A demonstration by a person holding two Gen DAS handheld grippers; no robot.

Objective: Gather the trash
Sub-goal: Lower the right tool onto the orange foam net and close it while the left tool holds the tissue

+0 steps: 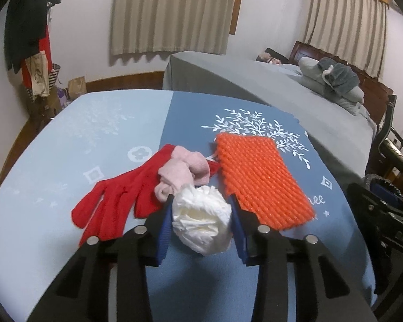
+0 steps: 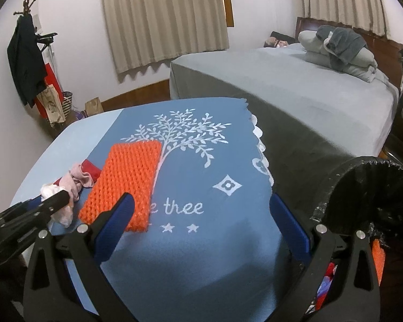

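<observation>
- The left gripper [image 1: 201,222], low in the middle of the left wrist view, has its blue pads pressed against both sides of a crumpled white tissue [image 1: 202,221] on the tablecloth [image 1: 67,147].
- Just beyond the tissue lie a pink sock [image 1: 184,171] and a red glove [image 1: 115,201], with an orange foam net [image 1: 260,179] to the right.
- The right gripper [image 2: 201,214] stands wide apart and empty over the cloth.
- A black-lined bin [image 2: 368,196] sits at the right edge of the right wrist view.

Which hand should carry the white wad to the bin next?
Left: its hand-held gripper already brackets the white wad. The right one stands open, nothing between its fingers, nearer the bin.
</observation>
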